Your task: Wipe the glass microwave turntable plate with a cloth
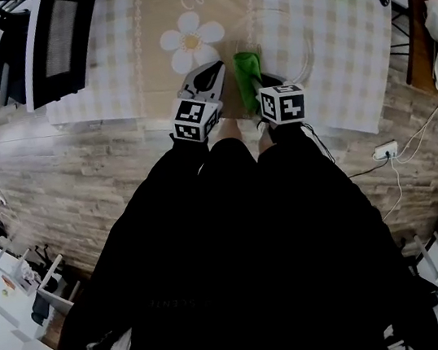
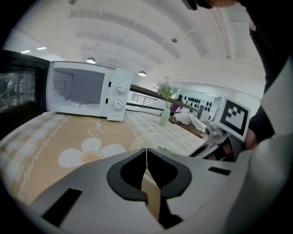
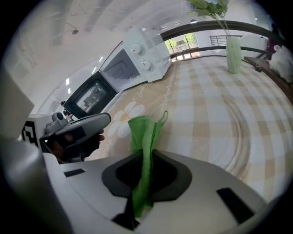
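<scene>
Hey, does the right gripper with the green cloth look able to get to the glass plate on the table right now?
Probably yes. The right gripper is shut on the green cloth, and the glass plate lies flat on the table just ahead of its jaws, with nothing visible between them.

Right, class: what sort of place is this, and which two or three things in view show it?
Probably a dining or break area in a large hall: a microwave and a vase of flowers stand on a checked tablecloth, under a high arched ceiling.
</scene>
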{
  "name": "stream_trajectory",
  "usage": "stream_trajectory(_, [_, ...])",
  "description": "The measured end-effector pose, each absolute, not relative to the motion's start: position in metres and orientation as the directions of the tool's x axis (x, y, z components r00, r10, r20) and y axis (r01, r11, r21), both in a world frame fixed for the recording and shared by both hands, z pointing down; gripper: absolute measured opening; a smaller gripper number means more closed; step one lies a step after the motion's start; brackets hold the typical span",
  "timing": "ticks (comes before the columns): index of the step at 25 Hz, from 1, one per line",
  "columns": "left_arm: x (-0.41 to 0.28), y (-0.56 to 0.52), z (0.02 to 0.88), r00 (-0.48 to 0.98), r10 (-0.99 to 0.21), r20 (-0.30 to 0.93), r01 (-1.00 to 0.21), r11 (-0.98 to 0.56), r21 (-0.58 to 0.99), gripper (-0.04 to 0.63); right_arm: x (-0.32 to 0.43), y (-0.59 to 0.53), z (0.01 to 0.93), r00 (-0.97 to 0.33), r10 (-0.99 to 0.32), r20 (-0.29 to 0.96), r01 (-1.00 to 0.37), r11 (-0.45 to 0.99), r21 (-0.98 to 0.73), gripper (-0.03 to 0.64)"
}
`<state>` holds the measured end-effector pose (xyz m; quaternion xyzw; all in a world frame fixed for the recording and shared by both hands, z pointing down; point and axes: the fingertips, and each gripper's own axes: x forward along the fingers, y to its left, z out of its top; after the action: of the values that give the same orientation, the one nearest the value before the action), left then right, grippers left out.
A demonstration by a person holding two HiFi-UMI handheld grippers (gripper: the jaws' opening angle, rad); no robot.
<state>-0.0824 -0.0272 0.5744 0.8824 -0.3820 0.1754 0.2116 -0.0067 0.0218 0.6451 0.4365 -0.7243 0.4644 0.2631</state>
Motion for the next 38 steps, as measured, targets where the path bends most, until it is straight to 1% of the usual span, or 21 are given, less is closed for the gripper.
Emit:
stream_trajectory(10, [-0.043,-0.029,0.573,0.695,-0.546,0.468,-0.695,-0.677,0.242,0.023,0.057,0.041,0.644,-0.402,-0.426,0.811,-0.912,0.111,-0.394,0.055])
stream_trajectory(14, [-0.029,-0.029,0.572,0.712,-0.524,0.467,-0.673,-0.7,0.241,0.023,0.085,0.047,0.645,-0.367,-0.447,0.816,-0.923,0.064,-0.38,0.055])
stream_trajectory(19, [-0.014,-0.029,0.57,0.732,-0.497,0.466,-0.646,-0.725,0.241,0.023,0.128,0.056,0.648,-0.312,-0.468,0.827,-0.929,-0.032,-0.368,0.055])
stream_trajectory(24, [-0.008,-0.03,0.563,0.74,-0.488,0.464,-0.631,-0.741,0.228,0.023,0.163,0.057,0.64,-0.24,-0.494,0.836,-0.944,-0.084,-0.32,0.054])
stream_trajectory(27, [-0.007,-0.028,0.557,0.747,-0.475,0.465,-0.621,-0.747,0.235,0.023,0.176,0.056,0.63,-0.226,-0.513,0.828,-0.938,-0.113,-0.327,0.054])
stream_trajectory(31, [-0.007,-0.025,0.54,0.762,-0.468,0.447,-0.604,-0.763,0.231,0.023,0.179,0.05,0.61,-0.257,-0.557,0.79,-0.926,-0.092,-0.366,0.054])
stream_trajectory(38, [-0.009,-0.022,0.502,0.778,-0.484,0.401,-0.594,-0.775,0.215,0.023,0.164,0.03,0.556,-0.338,-0.65,0.68,-0.908,0.034,-0.419,0.054])
